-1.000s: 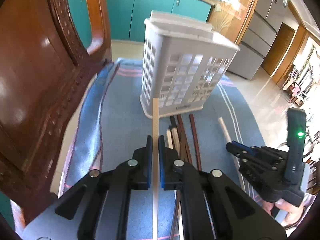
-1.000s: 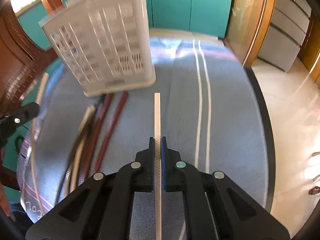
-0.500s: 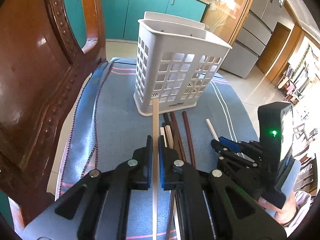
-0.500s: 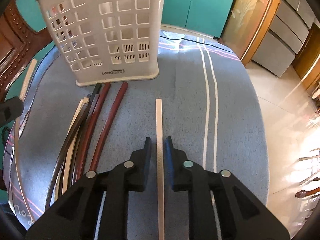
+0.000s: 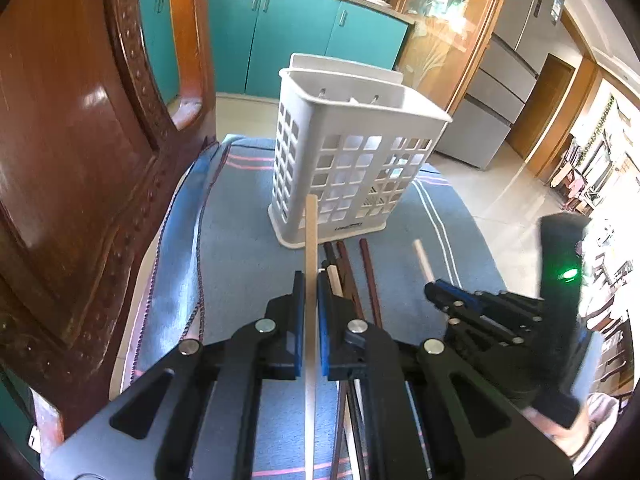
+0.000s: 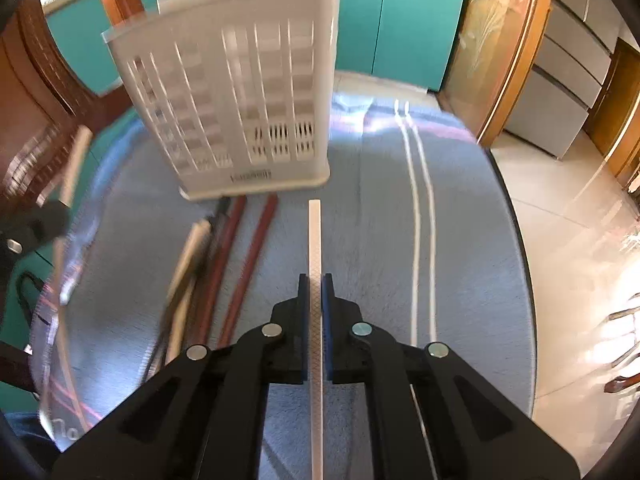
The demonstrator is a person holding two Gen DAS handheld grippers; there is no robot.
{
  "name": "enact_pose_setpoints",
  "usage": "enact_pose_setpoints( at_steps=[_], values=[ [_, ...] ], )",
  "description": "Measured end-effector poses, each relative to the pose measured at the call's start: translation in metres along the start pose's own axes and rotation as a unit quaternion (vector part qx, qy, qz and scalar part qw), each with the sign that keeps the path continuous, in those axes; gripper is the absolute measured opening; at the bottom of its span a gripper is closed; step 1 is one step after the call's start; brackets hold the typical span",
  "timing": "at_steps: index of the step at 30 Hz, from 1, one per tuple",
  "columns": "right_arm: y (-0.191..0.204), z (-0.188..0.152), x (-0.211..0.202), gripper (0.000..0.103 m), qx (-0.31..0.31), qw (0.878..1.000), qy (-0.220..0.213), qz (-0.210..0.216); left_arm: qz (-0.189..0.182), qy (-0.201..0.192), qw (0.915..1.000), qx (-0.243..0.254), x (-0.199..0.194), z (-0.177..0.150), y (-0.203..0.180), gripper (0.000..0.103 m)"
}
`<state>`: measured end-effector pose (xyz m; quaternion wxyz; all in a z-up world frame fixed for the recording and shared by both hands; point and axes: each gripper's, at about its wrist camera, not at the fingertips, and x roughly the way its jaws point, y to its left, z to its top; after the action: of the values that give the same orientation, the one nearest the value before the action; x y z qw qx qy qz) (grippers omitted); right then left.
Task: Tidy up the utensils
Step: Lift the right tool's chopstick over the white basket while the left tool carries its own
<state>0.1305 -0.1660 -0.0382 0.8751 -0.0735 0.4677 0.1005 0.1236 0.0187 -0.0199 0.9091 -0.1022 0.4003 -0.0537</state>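
Observation:
My left gripper (image 5: 308, 280) is shut on a pale wooden chopstick (image 5: 311, 228), whose tip points at the foot of the white slotted utensil basket (image 5: 352, 160). My right gripper (image 6: 316, 280) is shut on a white chopstick (image 6: 315, 232), held above the cloth just right of the basket (image 6: 240, 100). Several loose chopsticks (image 6: 244, 248), dark red, brown and cream, lie on the cloth in front of the basket. In the left wrist view the right gripper (image 5: 434, 290) shows at the right with its white chopstick (image 5: 422, 258). The right wrist view is blurred.
A blue striped cloth (image 5: 240, 248) covers the round table, whose dark edge (image 6: 516, 240) curves at the right. A carved wooden chair back (image 5: 80, 160) stands close on the left. Teal cabinets (image 5: 288, 40) and tiled floor lie beyond.
The right jaws, slightly apart around the white chopstick half a second ago, have shut on it and lifted it. The left gripper has risen a little with its chopstick.

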Motion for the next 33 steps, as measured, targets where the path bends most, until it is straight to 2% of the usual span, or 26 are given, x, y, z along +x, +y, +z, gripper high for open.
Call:
enact_pose_setpoints(
  at_steps=[6,13,19,28,33],
  values=[
    [-0.003,0.005,-0.042,0.007,0.012,0.999,-0.046,0.012,0.001,-0.019,0.9998,-0.001,-0.016,0.001,0.000,0.007],
    [-0.005,0.003,-0.095,0.007,0.021,0.996,-0.087,0.022,-0.001,-0.058,0.9983,-0.004,-0.048,0.008,-0.008,0.007],
    [-0.021,0.009,-0.129,0.007,0.029,0.992,-0.118,0.026,-0.005,-0.092,0.9957,0.001,-0.082,0.013,-0.016,0.007],
    [-0.042,0.013,-0.166,0.007,0.042,0.987,-0.153,0.028,-0.010,-0.112,0.9937,0.004,-0.105,0.017,-0.028,0.007],
    [-0.045,0.016,-0.165,0.007,0.041,0.987,-0.153,0.027,-0.010,-0.105,0.9944,-0.005,-0.100,0.019,-0.025,0.007]
  ],
)
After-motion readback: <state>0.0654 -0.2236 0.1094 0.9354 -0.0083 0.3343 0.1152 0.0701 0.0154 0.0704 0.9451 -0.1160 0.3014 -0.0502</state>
